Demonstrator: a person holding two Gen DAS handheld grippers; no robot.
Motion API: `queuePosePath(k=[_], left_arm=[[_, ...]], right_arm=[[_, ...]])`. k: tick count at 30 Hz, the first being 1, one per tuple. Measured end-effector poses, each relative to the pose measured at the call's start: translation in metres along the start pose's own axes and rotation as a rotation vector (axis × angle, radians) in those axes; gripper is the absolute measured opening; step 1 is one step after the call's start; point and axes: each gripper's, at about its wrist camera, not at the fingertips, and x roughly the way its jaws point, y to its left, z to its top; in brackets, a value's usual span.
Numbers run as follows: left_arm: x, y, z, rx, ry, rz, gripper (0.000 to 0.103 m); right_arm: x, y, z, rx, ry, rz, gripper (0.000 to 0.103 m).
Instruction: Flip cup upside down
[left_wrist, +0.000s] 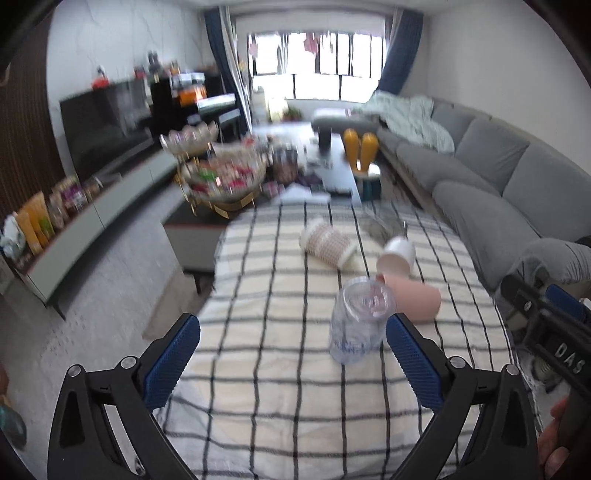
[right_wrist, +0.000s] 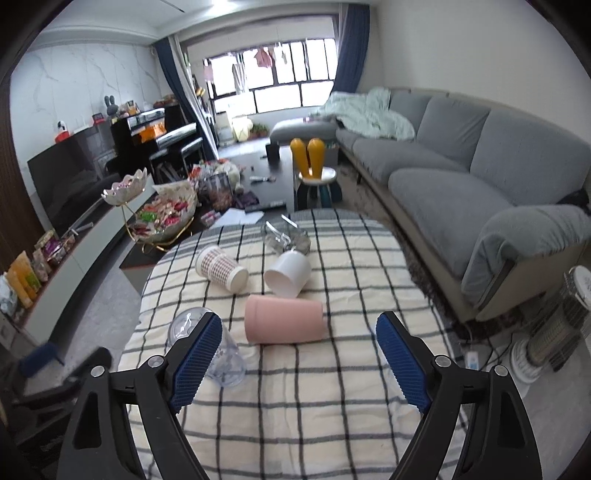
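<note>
left fingers (left_wrist: 184, 354) spread, empty | right fingers (right_wrist: 402, 362) spread, empty | clear cup (left_wrist: 360, 319) beside left's right finger

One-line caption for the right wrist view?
Open right gripper hovers above a pink cup lying on its side on the checked tablecloth.

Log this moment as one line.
left gripper open | right gripper open | clear cup upside down | pink cup on side

Place: home living room
Signs: sofa (right_wrist: 443, 162) at 2 o'clock, TV (right_wrist: 70, 177) at 10, piano (right_wrist: 162, 136), curtains (right_wrist: 347, 44) at 12
</note>
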Motion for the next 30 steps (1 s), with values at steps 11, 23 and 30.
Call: queuePosePath(k=[11, 23, 30], left_arm=[[-0.021, -0.006, 0.000, 0.021, -0.133, 0.034, 0.103], [-0.026, -0.005, -0.007, 0.015, -0.145, 0.078, 0.103], [-0.024, -0.003, -0.011, 0.015, -0.132, 0.091, 0.103]], right_arm=[[-0.024, -0.005, -0.007, 0.003, -0.121, -0.035, 0.094], [-0.035, -0.001, -0.011, -0.018, -0.164, -0.072, 0.101], [-0.046, 0.008, -0.013, -0.080, -0.222, -0.111, 0.102]])
